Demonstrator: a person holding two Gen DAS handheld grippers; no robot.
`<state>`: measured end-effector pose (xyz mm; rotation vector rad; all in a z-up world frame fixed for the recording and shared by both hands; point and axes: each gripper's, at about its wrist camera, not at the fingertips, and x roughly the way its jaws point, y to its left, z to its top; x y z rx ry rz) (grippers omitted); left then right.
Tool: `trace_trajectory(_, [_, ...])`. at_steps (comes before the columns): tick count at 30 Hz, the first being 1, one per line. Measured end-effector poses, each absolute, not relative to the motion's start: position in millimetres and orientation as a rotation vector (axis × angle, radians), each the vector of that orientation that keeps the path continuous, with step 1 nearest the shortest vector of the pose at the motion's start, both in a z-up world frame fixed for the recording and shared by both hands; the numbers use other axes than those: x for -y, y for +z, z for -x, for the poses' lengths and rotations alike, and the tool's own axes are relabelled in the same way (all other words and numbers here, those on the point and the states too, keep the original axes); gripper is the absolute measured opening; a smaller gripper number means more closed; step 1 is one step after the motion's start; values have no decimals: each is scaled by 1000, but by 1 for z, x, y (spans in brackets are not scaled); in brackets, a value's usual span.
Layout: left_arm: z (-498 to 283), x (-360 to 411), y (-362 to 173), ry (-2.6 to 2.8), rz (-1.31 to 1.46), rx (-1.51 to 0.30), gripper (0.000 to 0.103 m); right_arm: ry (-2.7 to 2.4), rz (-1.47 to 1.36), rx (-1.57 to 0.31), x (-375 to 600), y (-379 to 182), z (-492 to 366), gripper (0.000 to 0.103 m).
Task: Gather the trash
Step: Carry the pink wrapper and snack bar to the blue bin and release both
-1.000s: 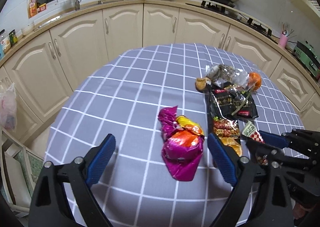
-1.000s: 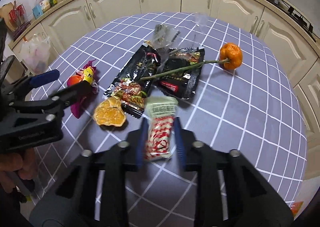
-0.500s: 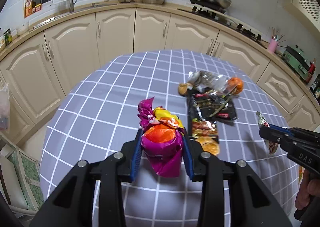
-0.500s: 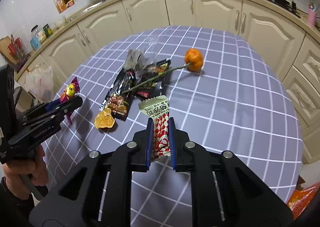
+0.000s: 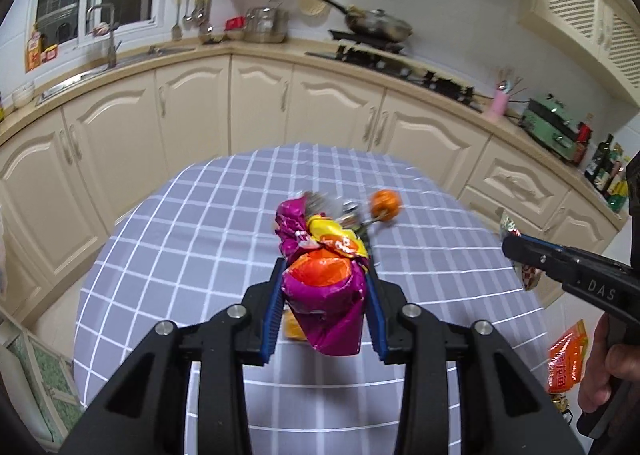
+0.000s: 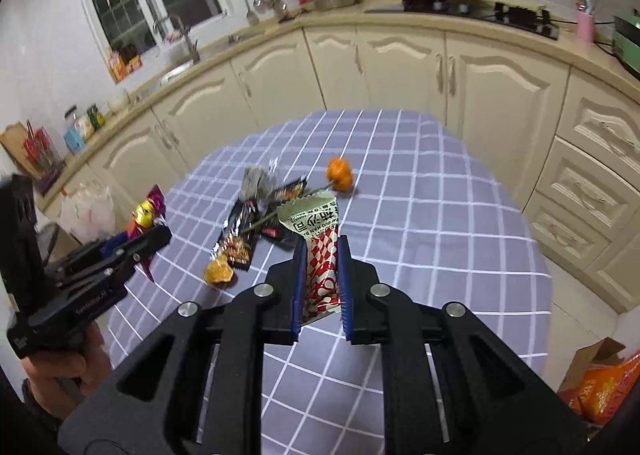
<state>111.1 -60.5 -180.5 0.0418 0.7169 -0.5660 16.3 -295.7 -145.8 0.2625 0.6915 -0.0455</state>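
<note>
Black wrappers [image 6: 240, 227] (w/ orange peel [image 6: 218, 273]) on table [image 6: 440, 215].

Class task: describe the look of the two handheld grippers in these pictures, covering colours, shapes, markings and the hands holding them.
Both are matte black angular frames with cut-out linkage arms and silver round bolt heads. The left gripper and right gripper carry blue ribbed pads on their fingers. Seen side-on, the right one bears white "DAS" lettering; the left has white lettering too small to read surely. Bare hands grip the handles; no cables show.
</note>
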Motion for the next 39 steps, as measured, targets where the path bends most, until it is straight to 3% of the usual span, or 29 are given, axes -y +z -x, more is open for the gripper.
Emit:
trace_trajectory(12, [-65, 134, -142, -762, -83, -630, 35, -221, -343, -533, 367, -102, 68, 15])
trace_trajectory(21, [-2, 223, -134, -1008, -165, -603, 35, -507, -426, -463, 446, -98, 184, 15])
trace_trajectory(29, [77, 317, -170, -1256, -305, -678, 35, -783, -585, -522, 504, -156, 293, 15])
trace_trajectory(39, [170, 410, -270, -1461, -562, -883, 35, -889, -846, -632, 531, -264, 369, 15])
